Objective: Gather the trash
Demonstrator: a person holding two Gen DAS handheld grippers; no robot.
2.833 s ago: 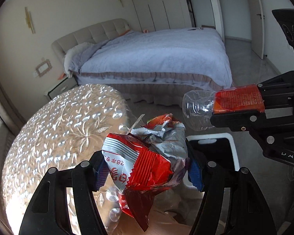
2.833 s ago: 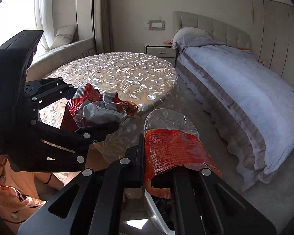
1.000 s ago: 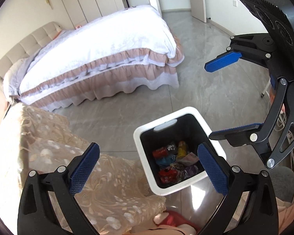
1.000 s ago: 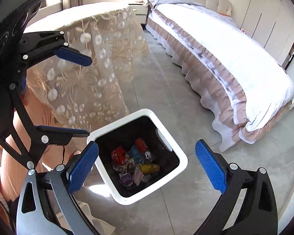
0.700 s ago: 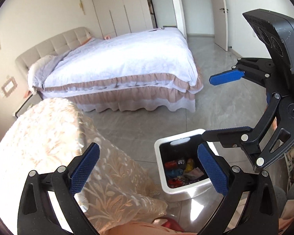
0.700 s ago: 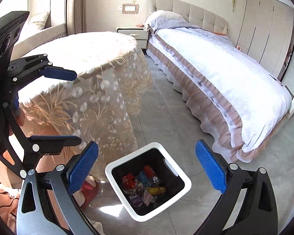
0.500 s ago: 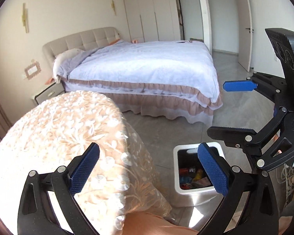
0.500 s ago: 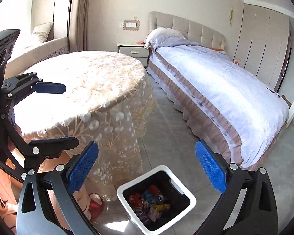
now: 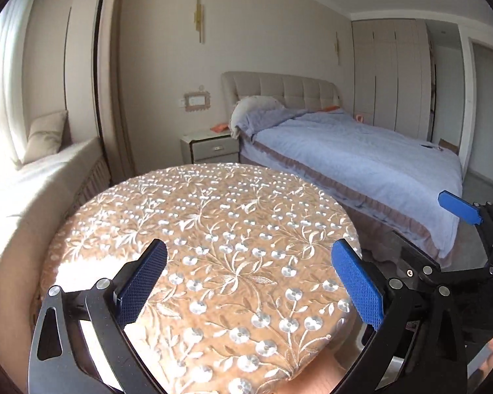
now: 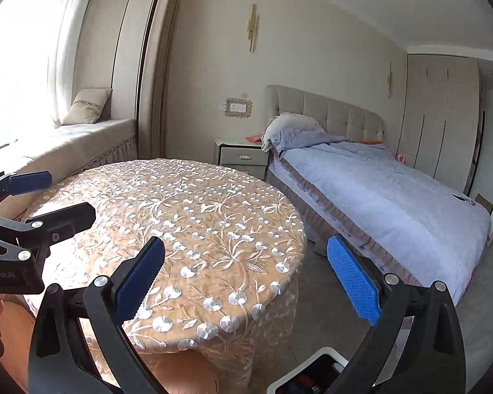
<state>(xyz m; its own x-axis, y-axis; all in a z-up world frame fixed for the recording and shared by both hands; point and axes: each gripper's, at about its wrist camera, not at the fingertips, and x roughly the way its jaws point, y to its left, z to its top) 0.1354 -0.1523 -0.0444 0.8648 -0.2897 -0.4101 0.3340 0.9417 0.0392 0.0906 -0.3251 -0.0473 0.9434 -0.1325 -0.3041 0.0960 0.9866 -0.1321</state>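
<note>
I have lifted both grippers up from the bin to the round surface (image 9: 213, 229). My left gripper (image 9: 249, 282) and right gripper (image 10: 246, 279) are wide open, holding nothing. The bin (image 10: 315, 374) sits low, under my right gripper.

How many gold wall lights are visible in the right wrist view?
2. One gold wall light is high on the wall above the round table; the other is above the bed headboard. None appears hidden.

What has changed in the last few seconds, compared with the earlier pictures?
The left gripper let go of the red snack wrapper and the right gripper let go of the crushed bottle. Both are now open and empty, raised from the bin back over the table. The bed and table stayed in place.
</note>
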